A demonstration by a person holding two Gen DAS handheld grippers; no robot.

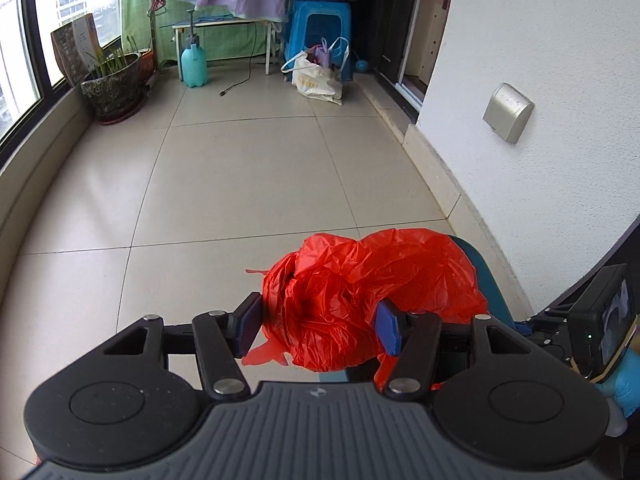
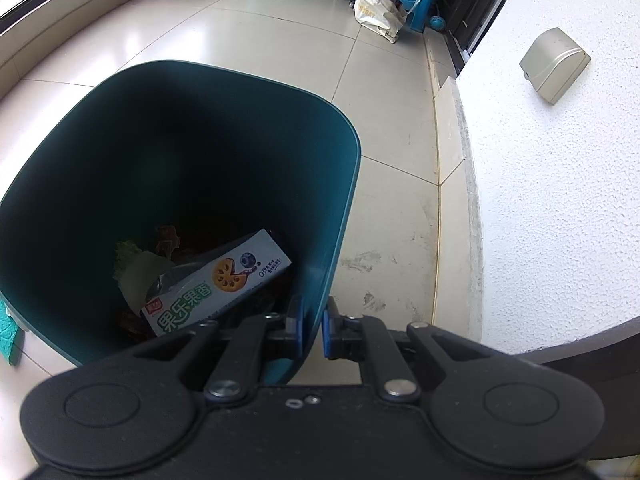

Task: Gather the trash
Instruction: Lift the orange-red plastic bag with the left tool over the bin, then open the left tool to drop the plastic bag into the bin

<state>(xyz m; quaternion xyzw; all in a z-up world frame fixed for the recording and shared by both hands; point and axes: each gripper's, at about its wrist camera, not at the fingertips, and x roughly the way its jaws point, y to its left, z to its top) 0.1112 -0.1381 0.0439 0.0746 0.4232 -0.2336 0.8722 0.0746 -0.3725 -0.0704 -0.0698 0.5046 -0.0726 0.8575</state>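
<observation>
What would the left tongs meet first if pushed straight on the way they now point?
Probably the crumpled red plastic bag, which already bulges between the left tongs; whether the pads touch it is unclear. Behind it shows the dark teal plastic bin.

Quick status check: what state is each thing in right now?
Left gripper: closed on the red plastic bag, bunched.
Right gripper: shut on the bin's wall.
Teal trash bin: unlined, trash at bottom.
Snack box: lying tilted inside bin.
</observation>
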